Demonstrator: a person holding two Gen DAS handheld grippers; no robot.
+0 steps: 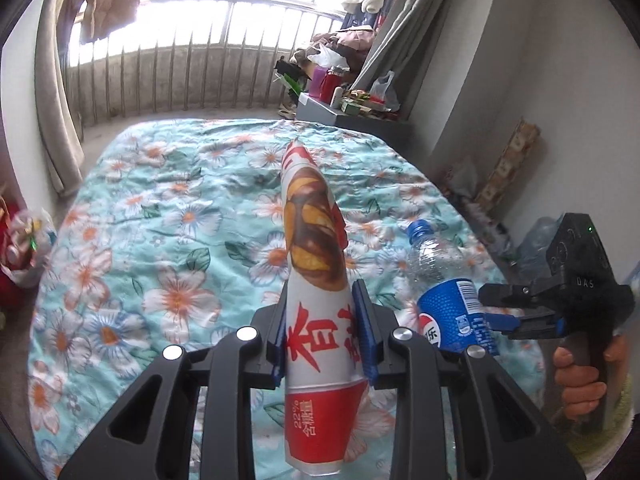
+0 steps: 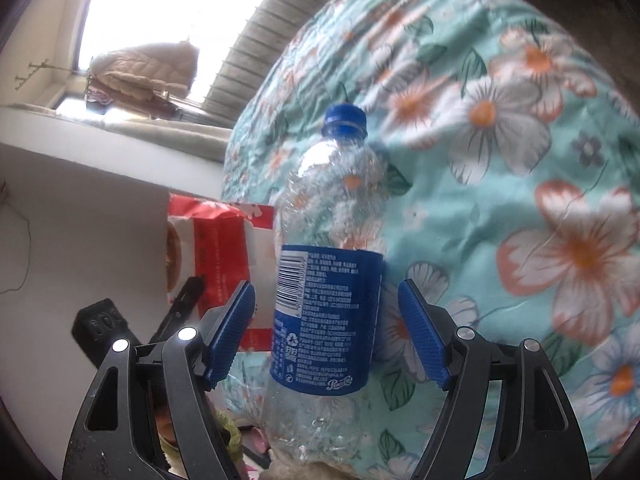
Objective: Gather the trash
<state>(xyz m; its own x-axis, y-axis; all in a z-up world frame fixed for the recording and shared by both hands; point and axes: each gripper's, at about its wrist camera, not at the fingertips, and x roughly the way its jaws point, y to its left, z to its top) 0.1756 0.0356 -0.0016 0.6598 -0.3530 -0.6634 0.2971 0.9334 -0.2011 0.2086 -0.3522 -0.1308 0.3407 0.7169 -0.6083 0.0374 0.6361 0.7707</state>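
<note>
A: Left wrist view first. What was seen held?

B: A wrapper (image 1: 316,292), red and white with a pastry printed on it, was seen clamped between the blue pads of the left gripper (image 1: 323,324). It was held upright above the flowered quilt (image 1: 160,208), its sealed tip pointing away. The tongs were clenched on its lower half.

A: And the bottle?

B: The bottle (image 1: 444,292) was seen low on the right, lying on the quilt beside the wrapper, cap pointing away. The right gripper (image 1: 494,312) was brought in from the right, one finger at the blue label. A hand (image 1: 580,380) was seen on its grip.

A: Right wrist view, then.

B: The bottle (image 2: 328,272) was framed between the pads of the right gripper (image 2: 326,332), label level with them. The tongs were released: a clear gap was left on each side, so nothing was grasped. The wrapper (image 2: 220,256) was seen just to the left, behind the left pad.

A: How should the step be done well?

B: The jaws are best kept centred on the label, where the empty shell is probably stiffest, and closed gently, since thin plastic may buckle or squirt out. The wrapper should be kept clear of the left pad.
</note>
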